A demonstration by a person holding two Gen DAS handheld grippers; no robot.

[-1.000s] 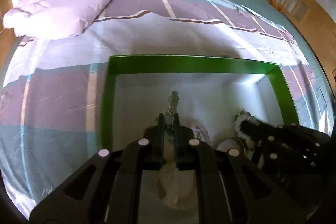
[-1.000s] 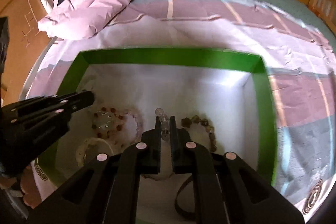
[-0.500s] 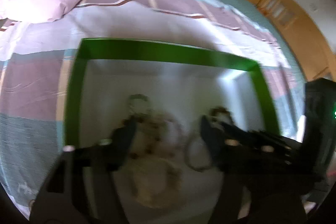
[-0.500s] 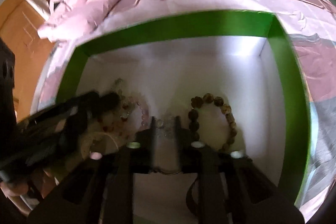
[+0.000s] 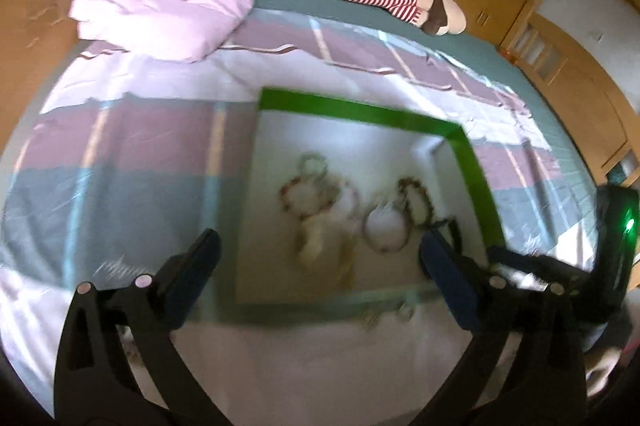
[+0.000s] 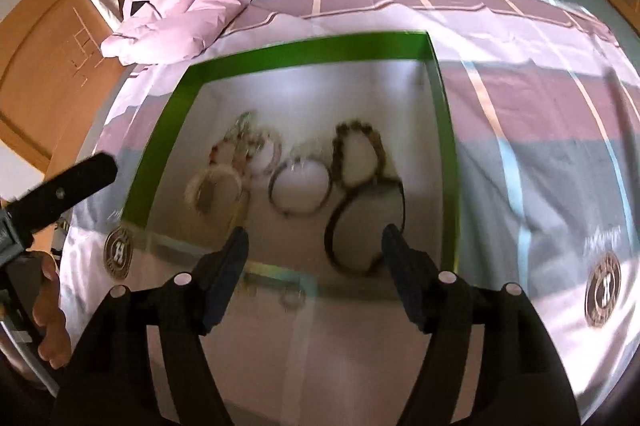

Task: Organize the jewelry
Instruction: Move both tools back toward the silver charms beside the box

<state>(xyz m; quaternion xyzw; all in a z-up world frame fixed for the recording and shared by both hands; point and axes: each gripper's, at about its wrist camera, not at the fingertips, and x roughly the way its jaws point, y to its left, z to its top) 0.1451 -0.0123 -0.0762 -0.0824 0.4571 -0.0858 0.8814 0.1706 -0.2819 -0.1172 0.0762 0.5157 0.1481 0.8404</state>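
Inside, round beaded bracelets (image 6: 358, 154) fill green-rimmed box (image 6: 304, 52).

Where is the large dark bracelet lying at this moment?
In the right wrist view, the dark bracelet lies inside the green box, near its right wall. It sits just below the brown bead bracelet, right of the thin ring bracelet.

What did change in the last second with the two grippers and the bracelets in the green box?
Both grippers let go. The left gripper and the right gripper, earlier shut on beaded pieces inside the green box, now have jaws wide open and have pulled back toward its near edge. The released bracelets lie on the box floor. The box stays on the bed.
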